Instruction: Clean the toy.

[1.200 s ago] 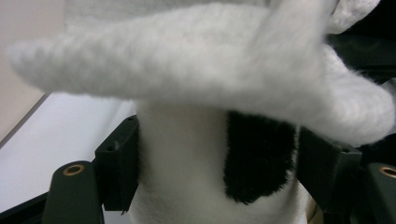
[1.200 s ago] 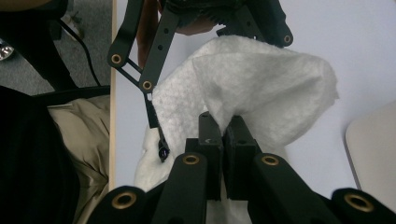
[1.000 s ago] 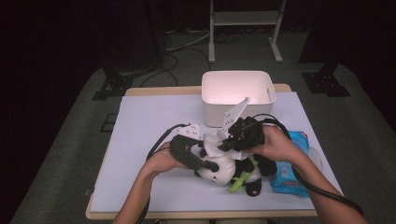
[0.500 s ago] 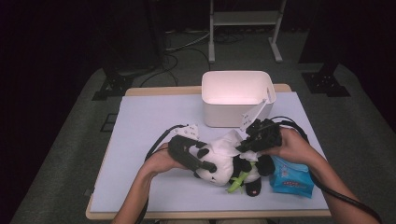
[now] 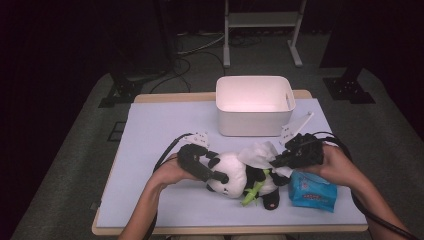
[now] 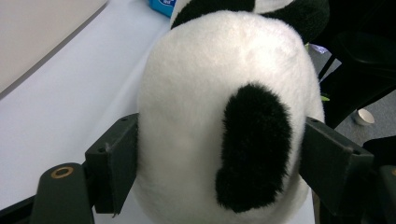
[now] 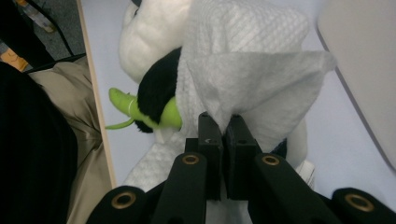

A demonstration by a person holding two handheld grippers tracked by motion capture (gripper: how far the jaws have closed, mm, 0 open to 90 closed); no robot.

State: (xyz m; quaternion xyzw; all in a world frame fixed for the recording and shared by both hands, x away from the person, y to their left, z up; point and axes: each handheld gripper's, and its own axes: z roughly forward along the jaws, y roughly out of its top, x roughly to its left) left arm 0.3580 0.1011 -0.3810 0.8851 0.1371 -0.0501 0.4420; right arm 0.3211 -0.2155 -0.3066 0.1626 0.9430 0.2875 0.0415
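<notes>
A black-and-white panda plush [image 5: 235,177] lies on the table [image 5: 160,130] with a green bamboo piece [image 5: 250,192] at its belly. My left gripper [image 5: 220,177] has the panda's head [image 6: 219,116] between its jaws; they have just been opening, and both pads still touch the fur. My right gripper [image 5: 277,161] is shut on a white wipe [image 5: 257,152], which drapes over the panda's body. In the right gripper view the wipe [image 7: 252,70] fans out above the closed jaws [image 7: 223,135], beside the bamboo [image 7: 140,109].
A blue pack of wipes [image 5: 312,190] lies under the right hand near the front right edge. A white bin [image 5: 250,122] stands at the back middle of the table. Cables trail from both grippers.
The right gripper has moved to the right with the wipe, from over the panda's middle toward the blue pack. The left hand has stayed at the panda's head.
</notes>
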